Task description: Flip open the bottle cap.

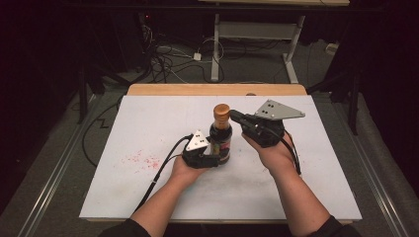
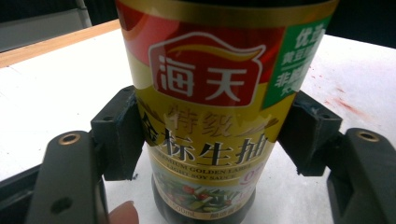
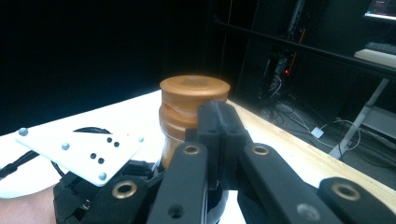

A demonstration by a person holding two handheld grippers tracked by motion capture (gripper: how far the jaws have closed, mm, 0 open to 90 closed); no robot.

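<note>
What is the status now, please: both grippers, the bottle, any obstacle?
Left gripper shut on soy sauce bottle, low on its label. Right gripper shut, jaws together beside the orange cap. Bottle upright on white table. Nothing in the way.

Bottle (image 1: 221, 140): we record dark contents and an orange-brown cap (image 3: 194, 100). Its label (image 2: 212, 98) we list as gold and red, with white characters on a red emblem, a green panel at one side bearing white characters, black characters on gold lower down, and a green-and-red food picture at the foot.

Table (image 1: 148, 128): white top, which we note carries red speckled stains (image 1: 141, 159); pale wood far edge.

Left gripper (image 1: 210, 159) and right gripper (image 1: 233, 116): black, each with a grey plate.
</note>
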